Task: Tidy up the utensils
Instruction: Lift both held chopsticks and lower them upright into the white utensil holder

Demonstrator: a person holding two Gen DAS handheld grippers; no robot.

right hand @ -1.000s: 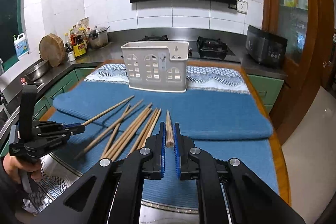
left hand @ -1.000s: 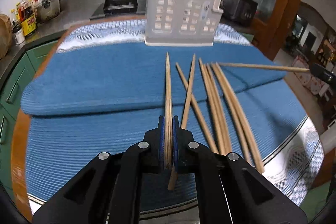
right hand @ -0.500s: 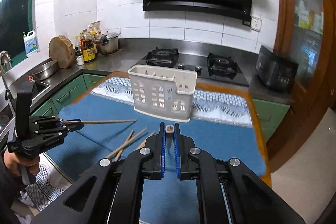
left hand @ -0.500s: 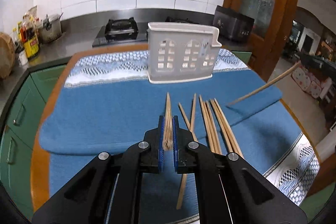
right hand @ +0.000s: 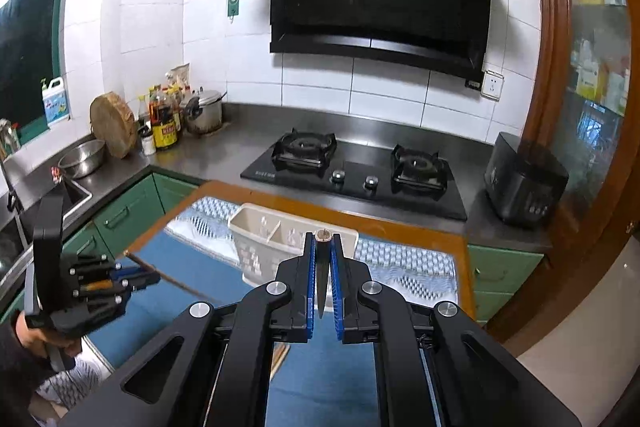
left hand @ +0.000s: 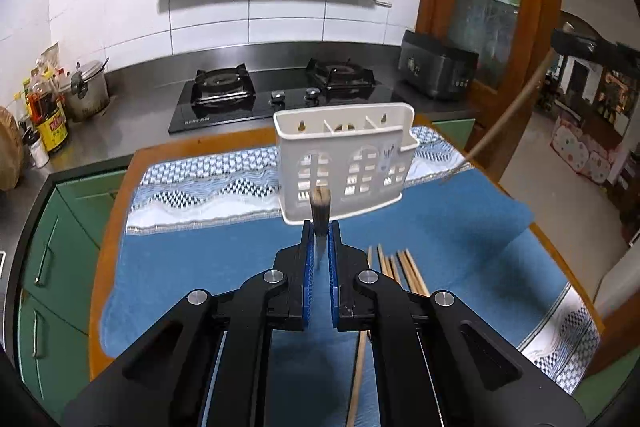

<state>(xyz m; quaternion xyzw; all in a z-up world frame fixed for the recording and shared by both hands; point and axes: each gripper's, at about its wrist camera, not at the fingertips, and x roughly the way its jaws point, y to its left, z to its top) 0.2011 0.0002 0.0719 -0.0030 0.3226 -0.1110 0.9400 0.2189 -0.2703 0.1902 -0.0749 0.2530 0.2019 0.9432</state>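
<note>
My left gripper [left hand: 319, 227] is shut on a wooden chopstick [left hand: 320, 205] that points at the white utensil holder [left hand: 360, 171] on the blue cloth. My right gripper [right hand: 323, 241] is shut on another chopstick [right hand: 323, 235], seen end-on, above the holder [right hand: 260, 231]. That right-hand chopstick also shows in the left wrist view [left hand: 508, 119], slanting up at the right. Several loose chopsticks [left hand: 400, 267] lie on the cloth to the right of my left gripper. The left gripper also shows in the right wrist view [right hand: 154, 279], low at the left.
A blue cloth [left hand: 200, 267] covers a wooden table. Behind it are a gas hob [left hand: 276, 95], a black appliance [left hand: 436, 71], a pot and bottles [left hand: 52, 115] on the steel counter. Green cabinets [left hand: 40, 267] stand at the left, a wooden door frame at the right.
Both grippers have lifted with their chopsticks and tilted them up. The holder now sits lower and nearer in both views. The right-hand chopstick swung from level to steeply raised.
</note>
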